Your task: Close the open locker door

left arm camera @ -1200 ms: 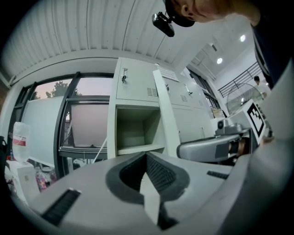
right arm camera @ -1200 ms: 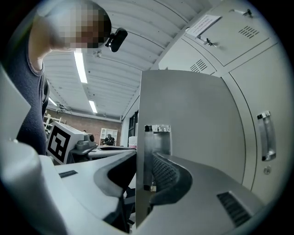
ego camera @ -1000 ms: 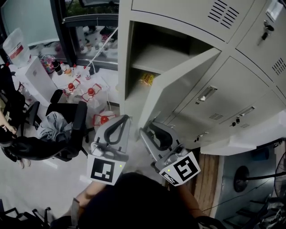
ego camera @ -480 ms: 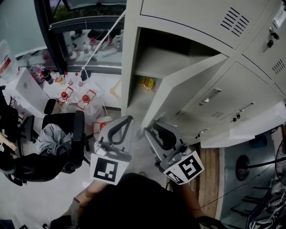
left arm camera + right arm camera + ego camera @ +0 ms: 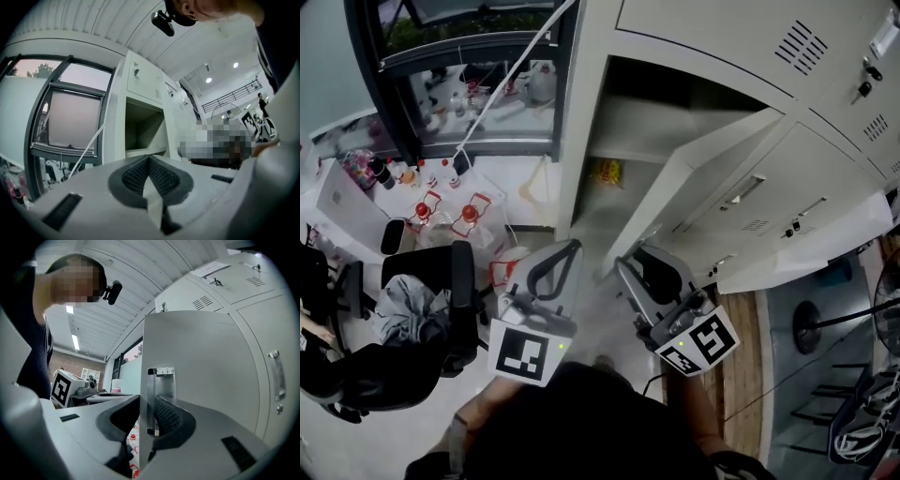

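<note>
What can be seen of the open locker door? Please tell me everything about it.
The open locker door is a flat, pale grey panel that looks like painted sheet metal. It stands swung roughly halfway out from its compartment, hinged on the side next to the closed doors. A small bright metal latch plate sits near its free edge. The right gripper has its jaws closed on that free edge, one on each face. Nothing else visibly touches it.

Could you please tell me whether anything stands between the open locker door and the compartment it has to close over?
Nothing visible does. The locker door, its free edge clamped in the jaws of the right gripper, has a clear swing to the compartment; the yellow packet lies inside it, seemingly set back from the opening.
</note>
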`<action>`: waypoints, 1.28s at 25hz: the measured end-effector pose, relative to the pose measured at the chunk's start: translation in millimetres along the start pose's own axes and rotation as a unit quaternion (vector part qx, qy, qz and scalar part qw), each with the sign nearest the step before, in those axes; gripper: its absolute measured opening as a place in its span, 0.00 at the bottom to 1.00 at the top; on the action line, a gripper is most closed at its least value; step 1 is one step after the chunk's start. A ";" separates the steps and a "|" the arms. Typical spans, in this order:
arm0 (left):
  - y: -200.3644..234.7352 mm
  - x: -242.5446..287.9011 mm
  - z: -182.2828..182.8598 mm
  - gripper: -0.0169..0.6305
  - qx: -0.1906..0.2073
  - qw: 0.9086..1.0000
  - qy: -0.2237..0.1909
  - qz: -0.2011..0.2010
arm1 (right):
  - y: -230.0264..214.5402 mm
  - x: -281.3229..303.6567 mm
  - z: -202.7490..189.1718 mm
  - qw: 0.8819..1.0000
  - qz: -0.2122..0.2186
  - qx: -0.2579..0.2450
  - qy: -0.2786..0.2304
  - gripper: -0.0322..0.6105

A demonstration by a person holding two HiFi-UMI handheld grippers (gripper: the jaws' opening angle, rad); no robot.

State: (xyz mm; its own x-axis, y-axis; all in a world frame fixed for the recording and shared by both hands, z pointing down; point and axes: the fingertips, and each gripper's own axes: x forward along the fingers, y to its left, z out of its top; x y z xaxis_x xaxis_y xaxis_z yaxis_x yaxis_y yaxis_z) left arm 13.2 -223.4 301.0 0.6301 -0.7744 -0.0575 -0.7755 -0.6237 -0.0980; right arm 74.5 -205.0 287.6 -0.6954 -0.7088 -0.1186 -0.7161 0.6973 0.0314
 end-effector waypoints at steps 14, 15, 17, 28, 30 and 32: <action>14.3 -7.5 -5.0 0.03 -0.021 0.999 -0.013 -0.024 | -5.5 18.9 -2.2 1.000 -0.025 -0.005 -0.005 0.22; 13.9 -6.3 -4.8 0.03 -0.019 0.999 -0.013 -0.025 | -5.9 20.4 -2.2 1.000 -0.024 -0.005 -0.005 0.22; 14.0 -4.4 -4.8 0.03 -0.014 0.999 -0.011 -0.028 | -6.4 23.7 -2.8 1.000 -0.024 -0.003 -0.003 0.21; 22.8 3.7 -7.5 0.03 -0.015 0.999 -0.007 -0.029 | -13.8 41.4 -4.2 1.000 -0.028 -0.003 -0.005 0.21; 24.1 4.6 -7.8 0.03 -0.012 0.999 -0.006 -0.031 | -14.5 43.6 -4.8 1.000 -0.028 -0.003 -0.005 0.21; 26.1 5.5 -7.4 0.03 -0.010 0.999 -0.008 -0.032 | -15.5 46.0 -5.2 1.000 -0.028 -0.003 -0.005 0.21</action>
State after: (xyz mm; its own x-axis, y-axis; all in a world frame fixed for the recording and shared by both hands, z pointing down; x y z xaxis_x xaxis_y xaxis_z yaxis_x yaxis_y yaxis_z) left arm -3.8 -244.8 305.5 0.6792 -0.7309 -0.0669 -0.7338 -0.6743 -0.0824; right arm 53.3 -249.0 286.8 -0.6531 -0.7458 -0.1310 -0.7546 0.6555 0.0299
